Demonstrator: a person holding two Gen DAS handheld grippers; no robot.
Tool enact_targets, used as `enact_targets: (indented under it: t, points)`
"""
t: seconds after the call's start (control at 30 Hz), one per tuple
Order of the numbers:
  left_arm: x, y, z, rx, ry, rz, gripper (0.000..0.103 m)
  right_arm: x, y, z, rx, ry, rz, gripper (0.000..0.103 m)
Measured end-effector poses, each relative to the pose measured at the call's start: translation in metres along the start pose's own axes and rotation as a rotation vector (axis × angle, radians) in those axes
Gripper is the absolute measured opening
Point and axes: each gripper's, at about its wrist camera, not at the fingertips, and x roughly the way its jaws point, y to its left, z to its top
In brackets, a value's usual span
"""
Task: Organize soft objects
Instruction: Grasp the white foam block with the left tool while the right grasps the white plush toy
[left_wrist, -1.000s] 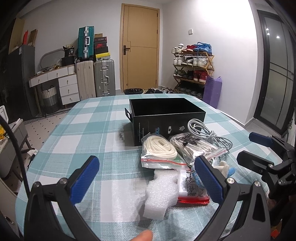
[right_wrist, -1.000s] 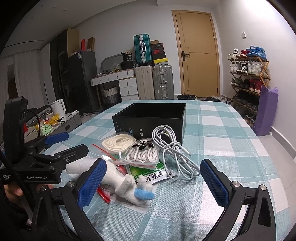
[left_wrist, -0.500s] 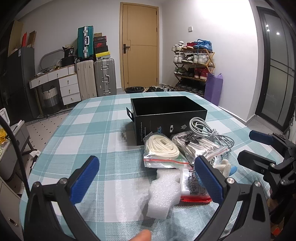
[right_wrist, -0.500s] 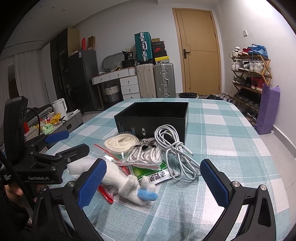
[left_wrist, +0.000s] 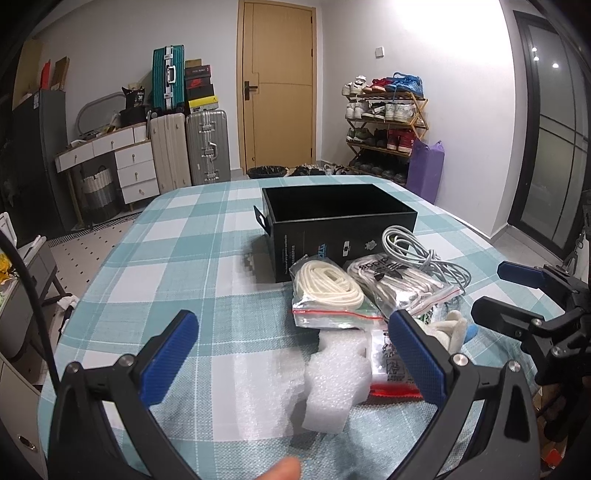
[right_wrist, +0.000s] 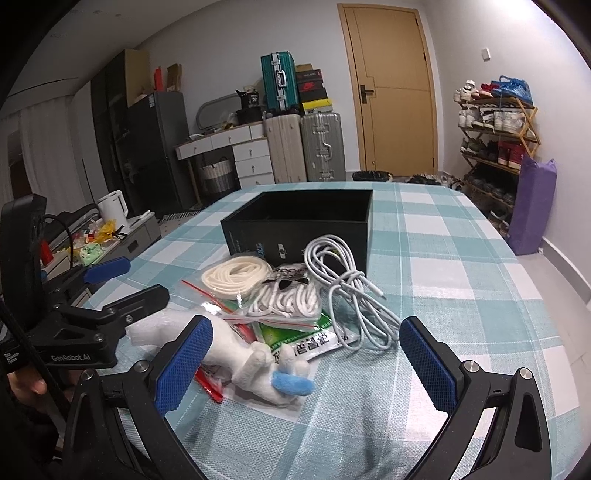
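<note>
Table with teal-white check cloth (left_wrist: 192, 280): black open box (left_wrist: 332, 218) beyond left claw (left_wrist: 295, 354); foam block (left_wrist: 332, 380) between its fingers; bagged cords (right_wrist: 258, 284) ahead.

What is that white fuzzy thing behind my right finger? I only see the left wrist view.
Observer: A white plush toy with a blue tip, lying on its side.
Operator: What's under the laces bag?
Observer: A green printed packet, partly under the bag of white laces.
Operator: Where does the cable end?
Observer: The white cable ends in a plug resting on the tablecloth, right of the pile.
</note>
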Motion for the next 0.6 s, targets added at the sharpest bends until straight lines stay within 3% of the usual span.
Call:
enact_targets:
  t: [0.6]
  points:
    - [0.011,0.003,-0.009,0.037,0.089,-0.041,0.103,0.023,0.01,-0.009,-0.018,0.112,0.077,0.103]
